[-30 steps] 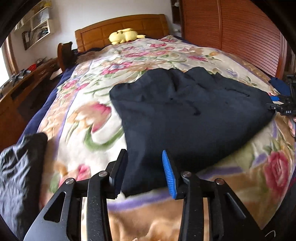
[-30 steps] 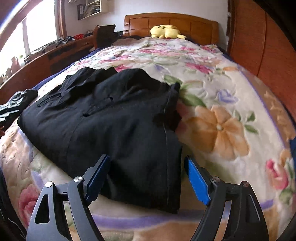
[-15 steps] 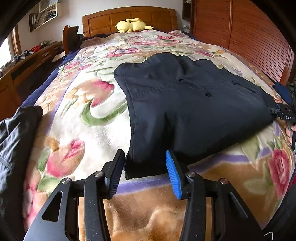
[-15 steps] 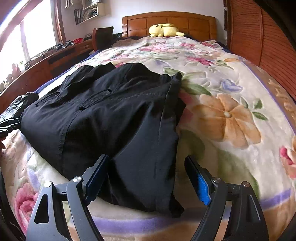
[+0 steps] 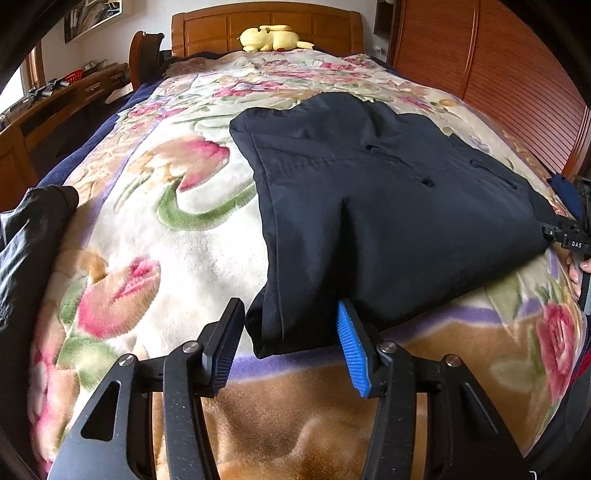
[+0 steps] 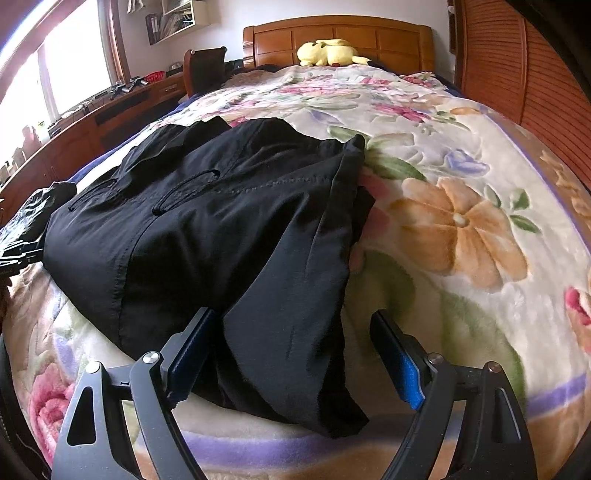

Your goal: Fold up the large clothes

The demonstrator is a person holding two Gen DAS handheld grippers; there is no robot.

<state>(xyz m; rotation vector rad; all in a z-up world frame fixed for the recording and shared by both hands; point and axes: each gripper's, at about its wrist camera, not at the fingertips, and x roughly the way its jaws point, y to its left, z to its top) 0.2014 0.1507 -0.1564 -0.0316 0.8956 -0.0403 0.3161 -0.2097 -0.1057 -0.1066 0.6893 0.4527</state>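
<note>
So right at the near edge of the bed, the left gripper (image 5: 290, 338) has its jaws apart and they've just been opening, with the near left corner of the black folded garment (image 5: 369, 206) sitting between them; the blue pad looks to be brushing the cloth but nothing's pinched. The right gripper (image 6: 291, 354) is spread wide around the near right corner of the same garment (image 6: 221, 236), one finger up against the fabric, the other well clear of it.

The garment itself lies flat across the near half of the floral plush blanket (image 5: 166, 229), hem toward the camera, drawstrings showing further up.

My take: this looks like the setup for the next fold. To do it clean I'd get both pads properly under all the layers at each corner before closing, since the right corner is stacked in a couple of loose flaps and it'd be easy to grab only the top one. Then lift both corners evenly so the fold line stays straight.

Other stuff: a crumpled shiny black piece of clothing (image 5: 26, 236) sits at the left edge of the bed, near but not touching. Way back there's a yellow plush toy (image 5: 271, 37) by the wooden headboard (image 5: 266, 18), and a slatted wooden wardrobe (image 5: 498, 74) runs along the right. Nothing blocks the fold path.
</note>
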